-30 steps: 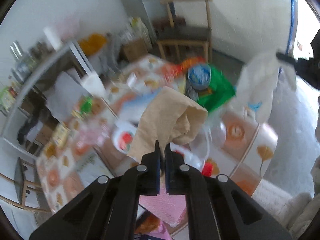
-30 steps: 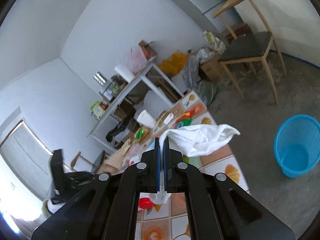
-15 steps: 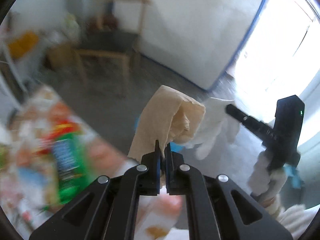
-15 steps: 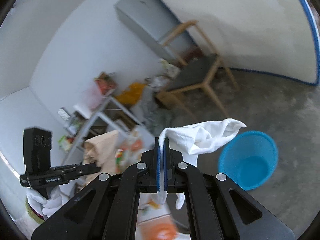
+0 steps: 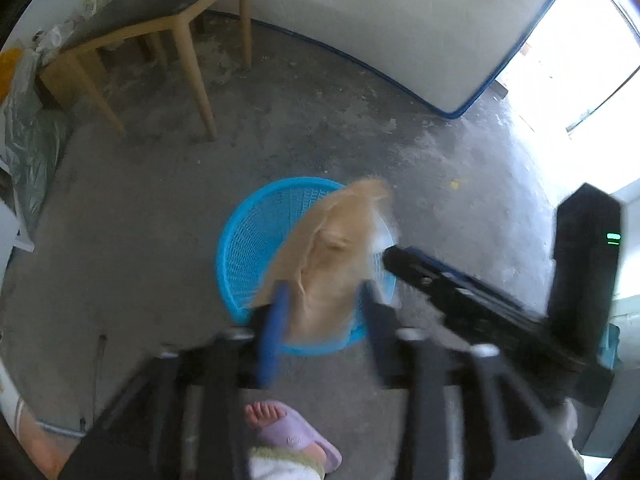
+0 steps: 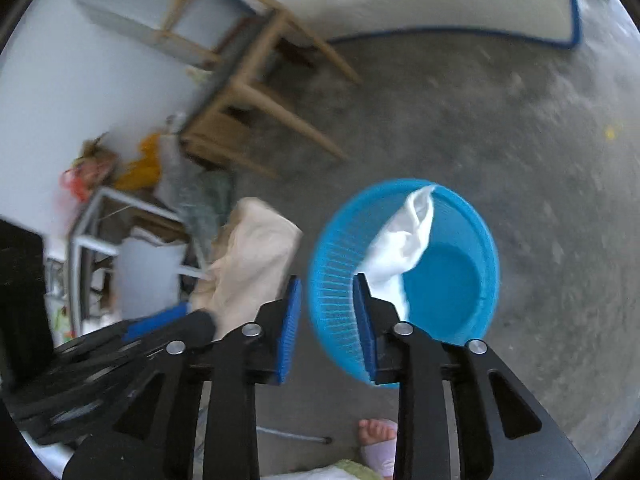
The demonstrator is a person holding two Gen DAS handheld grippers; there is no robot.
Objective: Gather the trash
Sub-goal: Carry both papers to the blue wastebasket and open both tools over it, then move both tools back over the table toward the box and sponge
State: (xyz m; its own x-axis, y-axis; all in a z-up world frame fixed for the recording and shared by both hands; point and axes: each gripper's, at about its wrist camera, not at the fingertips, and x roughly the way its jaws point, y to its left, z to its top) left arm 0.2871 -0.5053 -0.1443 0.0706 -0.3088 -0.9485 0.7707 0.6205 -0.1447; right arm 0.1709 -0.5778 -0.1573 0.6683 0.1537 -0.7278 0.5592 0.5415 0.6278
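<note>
At frame centre the blue basket (image 5: 248,248) is seen on the floor, over which the left gripper (image 5: 324,300), jaws just parted, frees a tan paper (image 5: 328,248), while a white tissue (image 6: 404,240) drops from the half-opened right gripper (image 6: 326,312).

Both grippers (image 5: 324,300) (image 6: 326,308) down — jaws just opening.

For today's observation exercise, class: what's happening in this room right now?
A person is binning trash with a gripper in each hand over a blue basket on the floor. The left gripper has just opened, and the tan paper sits loose between its jaws. The right gripper has also just opened; the white tissue hangs against one finger, above the basket.
</note>
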